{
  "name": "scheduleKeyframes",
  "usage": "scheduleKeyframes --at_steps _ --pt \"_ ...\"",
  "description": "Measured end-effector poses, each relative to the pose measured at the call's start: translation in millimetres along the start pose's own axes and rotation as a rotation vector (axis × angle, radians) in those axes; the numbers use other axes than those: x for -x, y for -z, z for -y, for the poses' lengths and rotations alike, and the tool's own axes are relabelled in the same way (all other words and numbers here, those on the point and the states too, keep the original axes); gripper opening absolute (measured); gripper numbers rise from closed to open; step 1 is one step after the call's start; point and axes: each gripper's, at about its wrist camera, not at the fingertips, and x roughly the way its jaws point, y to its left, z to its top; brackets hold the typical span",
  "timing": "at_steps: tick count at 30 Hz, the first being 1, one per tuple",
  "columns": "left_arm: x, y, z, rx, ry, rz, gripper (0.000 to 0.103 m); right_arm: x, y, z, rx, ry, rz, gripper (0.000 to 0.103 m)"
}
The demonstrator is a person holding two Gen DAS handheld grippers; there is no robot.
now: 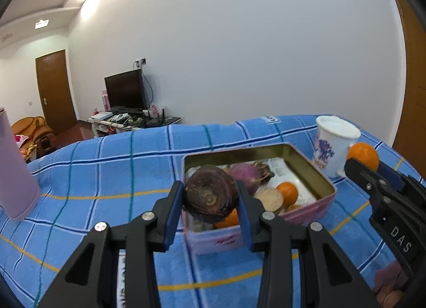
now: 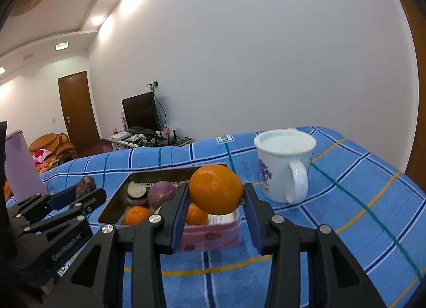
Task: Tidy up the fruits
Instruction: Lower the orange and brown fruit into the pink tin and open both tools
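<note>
Left wrist view: left gripper (image 1: 210, 210) clamps a dark round fruit (image 1: 211, 193) at 6 o'clock over the tin (image 1: 323, 175); right gripper (image 2: 216, 217) clamps an orange (image 2: 216, 188). Either could slip from its narrow pinch and roll off the cloth.

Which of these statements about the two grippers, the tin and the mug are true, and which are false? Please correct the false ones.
1. The left gripper holds a dark brown round fruit. True.
2. The right gripper is empty. False: it is shut on an orange.
3. The tin already has small oranges in it. True.
4. The white mug lies on its side. False: it stands upright on the blue checked cloth.
5. The mug stands inside the tin. False: it stands beside the tin, on the cloth.
</note>
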Motion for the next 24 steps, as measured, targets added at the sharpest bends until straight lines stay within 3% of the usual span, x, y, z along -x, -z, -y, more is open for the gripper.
scheduleKeyframes --at_steps 12,24 --pt "-42 -21 9 0.047 0.043 -0.022 0.04 -54 -30 -3 0.036 0.036 -0.045 0.043" --pt "-77 -21 2 0.1 0.034 -0.061 0.04 -103 -18 -1 0.013 0.029 -0.113 0.043"
